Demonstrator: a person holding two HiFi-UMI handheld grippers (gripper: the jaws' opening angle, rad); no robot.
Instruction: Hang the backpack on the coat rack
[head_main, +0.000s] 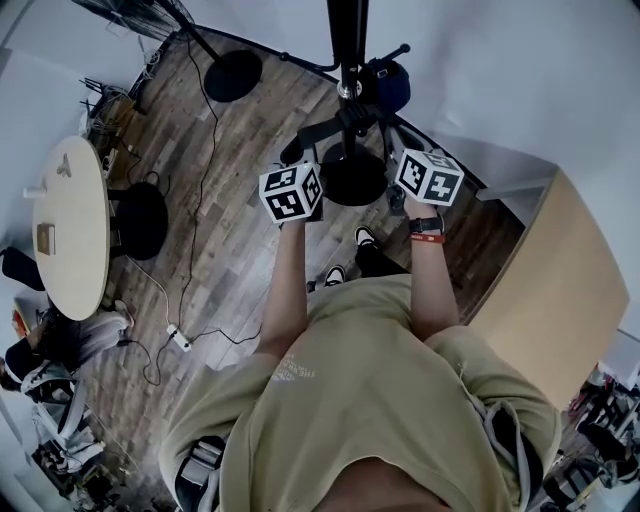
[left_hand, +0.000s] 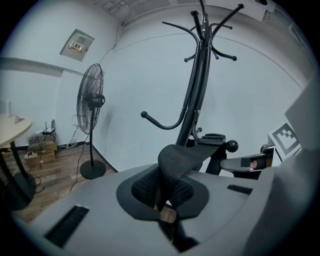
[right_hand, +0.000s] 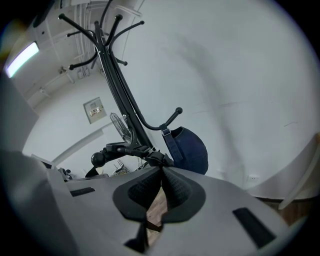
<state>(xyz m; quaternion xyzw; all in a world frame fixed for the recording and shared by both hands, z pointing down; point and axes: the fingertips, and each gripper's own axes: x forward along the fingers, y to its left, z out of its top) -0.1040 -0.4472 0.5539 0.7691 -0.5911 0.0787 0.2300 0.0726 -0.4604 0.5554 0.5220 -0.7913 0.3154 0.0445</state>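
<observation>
Left gripper (left_hand: 169, 172) and right gripper (right_hand: 162, 170) pinch backpack straps (left_hand: 186, 156) (black webbing).

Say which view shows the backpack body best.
Right gripper view: most of the navy backpack shows against the wall, beside the coat rack. Head view catches only a part; left gripper view shows just a black strap in the left gripper.

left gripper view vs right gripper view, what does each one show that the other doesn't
Only the left gripper view: the round table's edge and a square-marker cube at the picture's right edge. Only the right gripper view: the dark blue backpack beside the rack's pole. Both: the coat rack with its curved hooks, the white wall, and black strap pinched in that view's own jaws.
</observation>
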